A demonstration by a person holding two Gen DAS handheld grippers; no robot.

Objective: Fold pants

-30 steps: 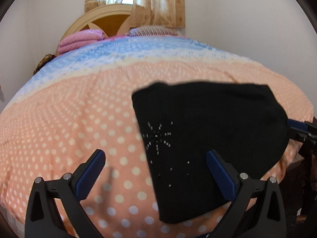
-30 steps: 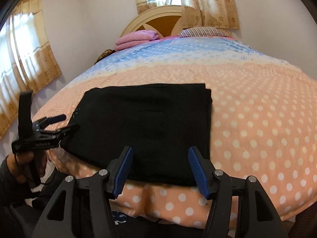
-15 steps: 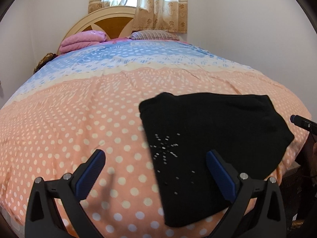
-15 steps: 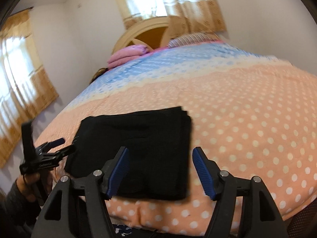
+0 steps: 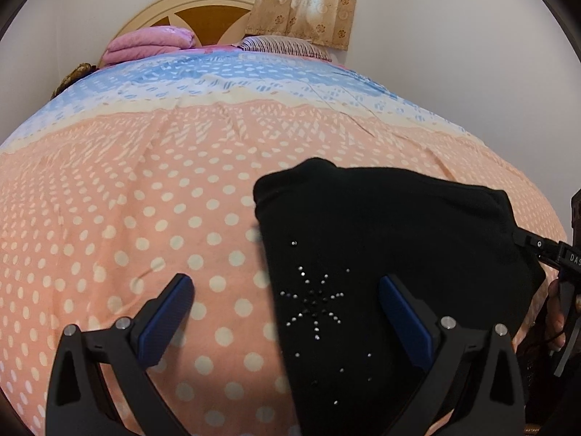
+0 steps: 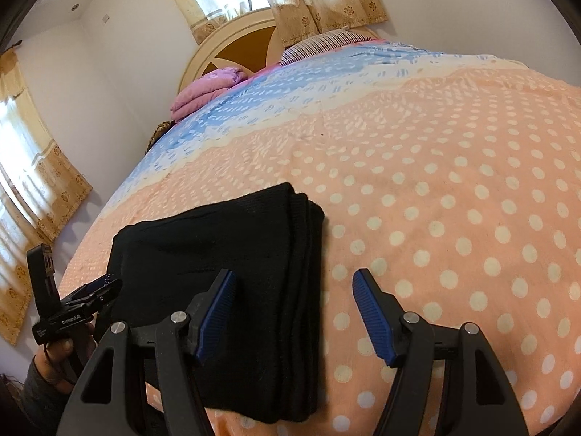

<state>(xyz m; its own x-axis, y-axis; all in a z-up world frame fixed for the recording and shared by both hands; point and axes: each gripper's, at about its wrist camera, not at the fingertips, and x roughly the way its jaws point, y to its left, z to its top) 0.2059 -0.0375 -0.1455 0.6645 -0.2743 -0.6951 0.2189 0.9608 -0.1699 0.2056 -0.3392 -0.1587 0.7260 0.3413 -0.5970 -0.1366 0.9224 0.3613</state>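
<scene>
both tools have pulled back, wide open and empty; folded black pants (image 6: 225, 272) near bed (image 6: 454, 189) edge could slip off.

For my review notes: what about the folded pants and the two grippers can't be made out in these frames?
- Black pants, left wrist view: the near edge is cut off by the frame bottom and the left gripper.
- Black pants, right wrist view: the near left corner is hidden behind the right gripper.
- Right gripper in the left wrist view: cut off at the right frame edge, so its fingers' spacing is unreadable there.
- Fold layers underneath: hidden by the top layer.
</scene>
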